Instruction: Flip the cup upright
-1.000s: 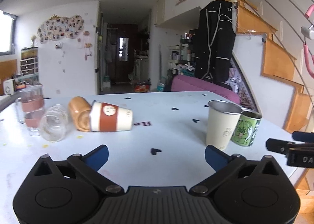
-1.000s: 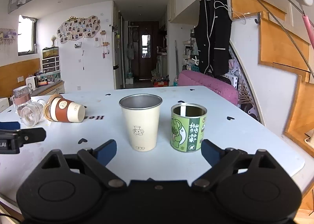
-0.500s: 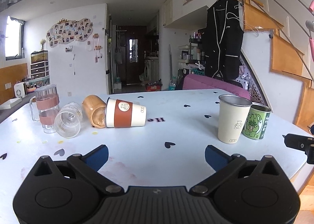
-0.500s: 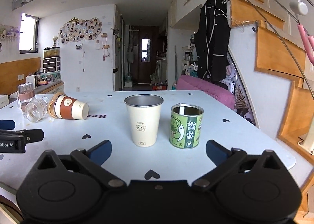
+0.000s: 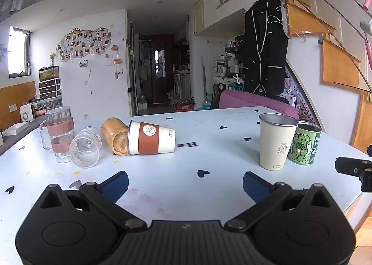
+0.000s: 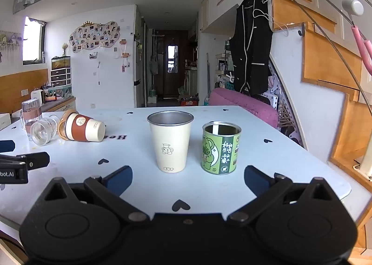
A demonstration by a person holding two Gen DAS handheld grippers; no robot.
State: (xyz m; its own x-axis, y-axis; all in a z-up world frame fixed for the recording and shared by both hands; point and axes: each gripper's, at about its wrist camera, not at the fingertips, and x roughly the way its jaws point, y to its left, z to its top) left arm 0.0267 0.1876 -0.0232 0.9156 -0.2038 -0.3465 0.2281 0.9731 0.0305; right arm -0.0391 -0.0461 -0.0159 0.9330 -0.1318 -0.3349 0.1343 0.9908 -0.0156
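A cream cup with a brown sleeve (image 5: 151, 141) lies on its side on the white table (image 5: 209, 148), base pointing right; it also shows in the right wrist view (image 6: 84, 128). A wooden cup (image 5: 115, 136) and a ribbed glass cup (image 5: 85, 147) lie on their sides beside it. A cream metal cup (image 6: 170, 141) and a green tin (image 6: 220, 148) stand upright. My left gripper (image 5: 185, 183) is open and empty, well short of the lying cups. My right gripper (image 6: 188, 177) is open and empty in front of the cream metal cup and tin.
A tall glass mug with a pink sleeve (image 5: 60, 133) stands upright at the table's left. A pink chair (image 6: 244, 105) sits behind the table. The table's right edge (image 6: 325, 167) is close to the tin. A staircase rises on the right.
Both grippers have pulled back and risen a little from the table, so the cups look farther away. Nothing on the table has moved.
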